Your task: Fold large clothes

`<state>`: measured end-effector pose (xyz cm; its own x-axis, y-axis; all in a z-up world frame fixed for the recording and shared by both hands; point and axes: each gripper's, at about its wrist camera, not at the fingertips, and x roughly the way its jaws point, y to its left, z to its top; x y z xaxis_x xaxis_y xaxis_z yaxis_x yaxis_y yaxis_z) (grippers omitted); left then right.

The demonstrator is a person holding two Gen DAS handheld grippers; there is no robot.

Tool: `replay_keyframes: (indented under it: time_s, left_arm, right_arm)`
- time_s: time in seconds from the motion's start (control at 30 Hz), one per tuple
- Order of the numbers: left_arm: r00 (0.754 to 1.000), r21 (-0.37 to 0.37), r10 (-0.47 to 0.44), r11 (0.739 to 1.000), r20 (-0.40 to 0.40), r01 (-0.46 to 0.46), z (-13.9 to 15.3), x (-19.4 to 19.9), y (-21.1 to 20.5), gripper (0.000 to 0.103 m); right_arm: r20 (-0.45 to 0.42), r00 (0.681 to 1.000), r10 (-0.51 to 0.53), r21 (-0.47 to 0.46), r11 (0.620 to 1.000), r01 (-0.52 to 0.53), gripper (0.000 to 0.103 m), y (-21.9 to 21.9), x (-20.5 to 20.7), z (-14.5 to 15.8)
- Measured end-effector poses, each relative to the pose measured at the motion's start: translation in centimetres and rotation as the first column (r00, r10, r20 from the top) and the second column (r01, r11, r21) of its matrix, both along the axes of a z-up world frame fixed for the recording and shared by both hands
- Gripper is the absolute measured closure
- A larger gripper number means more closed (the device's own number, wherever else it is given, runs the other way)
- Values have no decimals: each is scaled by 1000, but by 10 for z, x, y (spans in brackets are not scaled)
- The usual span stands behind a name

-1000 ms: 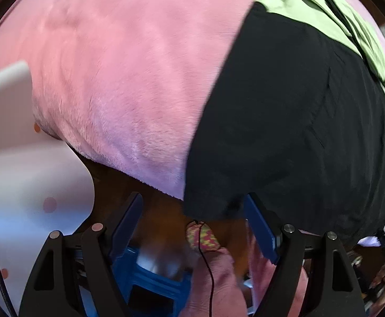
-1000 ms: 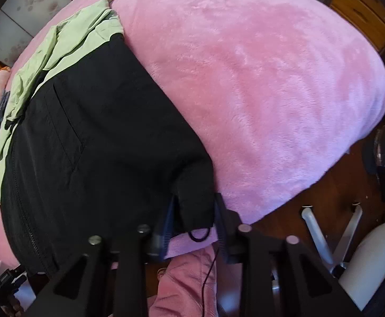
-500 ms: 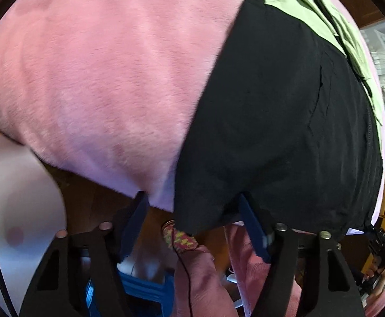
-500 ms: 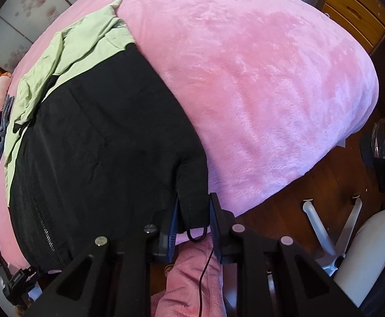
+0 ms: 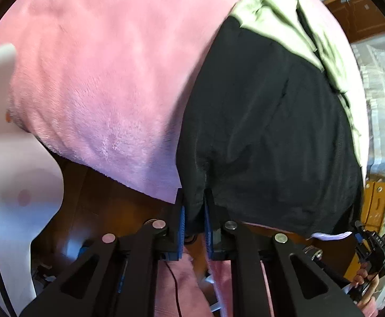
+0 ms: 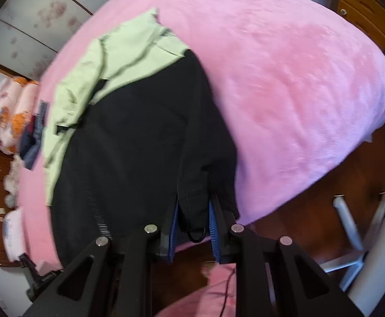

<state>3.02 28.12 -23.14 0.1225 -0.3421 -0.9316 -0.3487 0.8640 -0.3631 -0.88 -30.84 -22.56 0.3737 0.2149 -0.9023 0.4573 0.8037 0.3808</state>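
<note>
Black jacket (image 5: 266,121) hem at the bed's (image 5: 108,79) near edge: my left tongs (image 5: 194,222) have just clenched one corner, right tongs (image 6: 193,219) the other, ready to fold.

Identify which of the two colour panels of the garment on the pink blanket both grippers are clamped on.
The black panel: the left gripper and right gripper pinch its near hem, while the light green panel lies at the far end, untouched.
</note>
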Motion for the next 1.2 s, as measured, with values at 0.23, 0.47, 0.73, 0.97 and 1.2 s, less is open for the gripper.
replay_keyframes:
  time_s: [0.23,0.47,0.73,0.97,1.2]
  left_arm:
    - [991,-11,127,992,49,-127,69,9,-5,95]
    - [980,-83,183,981,83,-176,143,52,8,96]
    - [969,-172,240,959,63,-226,209,129,20,96]
    - [960,-100,258,964,107,-248,250,200,23,96]
    - [953,-37,287,958,101,-285,254,295,25,97]
  right_arm:
    - [75,997,-16,113,994,8,84,17,11,44]
    - [140,987,-77,198,979,48,86,-6,24,101]
    - [262,965,-11,153,988,-30,90,-26,76,180]
    - [333,943,15,171,982,-76,90,-44,157,221]
    - [326,945,0,188,980,-64,90,-71,250,218]
